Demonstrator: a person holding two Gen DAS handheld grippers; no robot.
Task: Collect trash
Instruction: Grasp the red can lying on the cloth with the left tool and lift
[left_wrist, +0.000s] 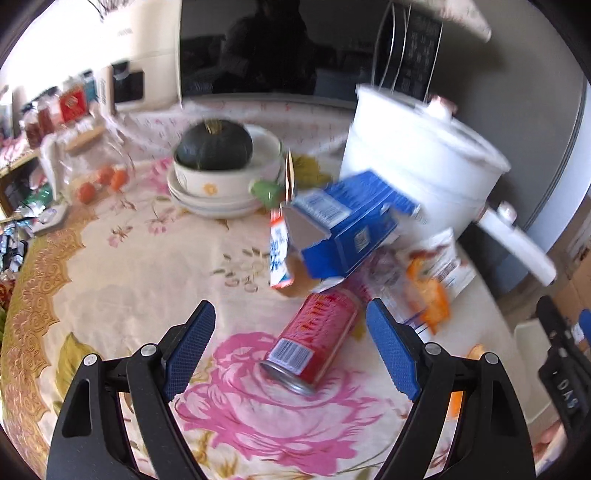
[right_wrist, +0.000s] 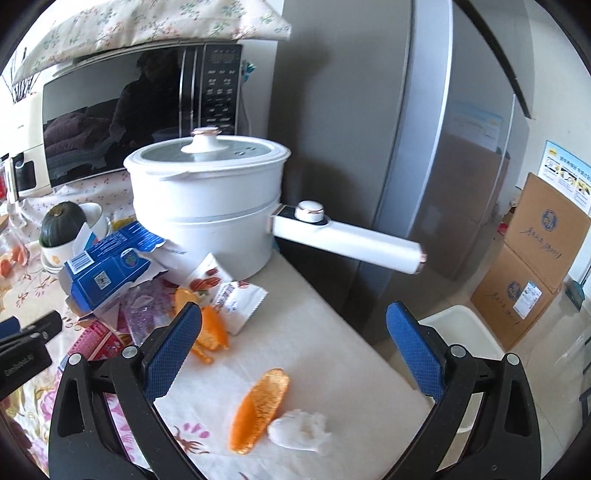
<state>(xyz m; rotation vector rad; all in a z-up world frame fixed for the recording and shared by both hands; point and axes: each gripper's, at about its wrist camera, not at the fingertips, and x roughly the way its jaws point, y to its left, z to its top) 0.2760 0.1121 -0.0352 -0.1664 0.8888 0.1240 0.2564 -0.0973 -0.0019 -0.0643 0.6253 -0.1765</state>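
Observation:
A red can (left_wrist: 314, 339) lies on its side on the flowered tablecloth, between the fingers of my open left gripper (left_wrist: 291, 325). Behind it lie a torn blue carton (left_wrist: 347, 225), a snack wrapper (left_wrist: 439, 273) and orange peel (left_wrist: 428, 299). In the right wrist view my open right gripper (right_wrist: 295, 332) hovers over an orange peel (right_wrist: 258, 406) and a crumpled white tissue (right_wrist: 301, 430). The blue carton (right_wrist: 110, 269), white wrapper (right_wrist: 236, 295) and more peel (right_wrist: 210, 332) lie further left. The left gripper's tip shows at the left edge (right_wrist: 26, 343).
A white electric pot (right_wrist: 210, 206) with a long handle (right_wrist: 347, 240) stands behind the trash. A green squash in stacked bowls (left_wrist: 214, 162) sits at the back. A white bin (right_wrist: 461, 332) stands on the floor beside the table, near cardboard boxes (right_wrist: 532, 262) and a fridge (right_wrist: 424, 147).

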